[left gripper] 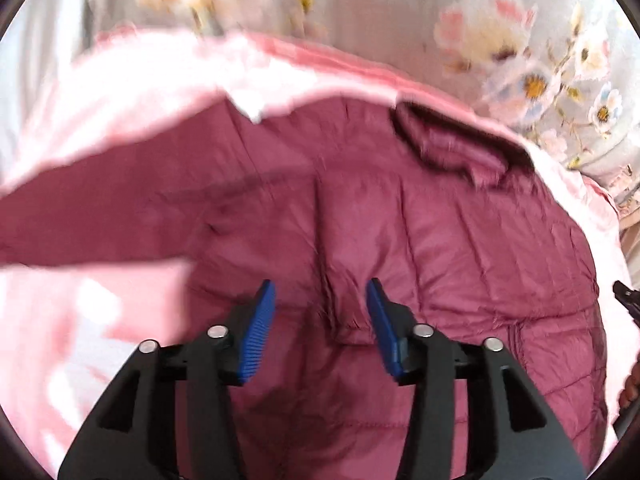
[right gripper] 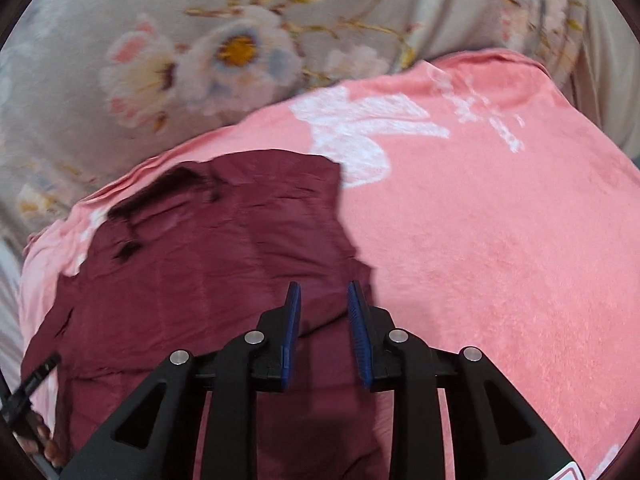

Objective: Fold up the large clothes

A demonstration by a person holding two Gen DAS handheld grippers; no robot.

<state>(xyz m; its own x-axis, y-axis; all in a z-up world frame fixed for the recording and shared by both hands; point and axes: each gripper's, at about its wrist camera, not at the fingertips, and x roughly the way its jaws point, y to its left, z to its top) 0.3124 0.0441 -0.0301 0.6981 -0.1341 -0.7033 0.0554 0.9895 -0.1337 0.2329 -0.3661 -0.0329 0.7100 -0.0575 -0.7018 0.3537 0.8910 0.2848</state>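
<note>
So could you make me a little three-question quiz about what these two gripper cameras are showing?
1. True or false: the left gripper is clamped on the maroon quilted puffer jacket.
2. What does the jacket lie on? A) pink fleece blanket with white pattern B) bare wooden floor C) metal tray
3. Fill in: beyond the blanket lies grey bedding printed with ____.

Key:
1. False; its jaws stand apart with nothing pinched.
2. A
3. flowers

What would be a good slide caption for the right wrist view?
Right gripper, jaws open and empty, above a maroon jacket lying on a pink blanket.
</note>
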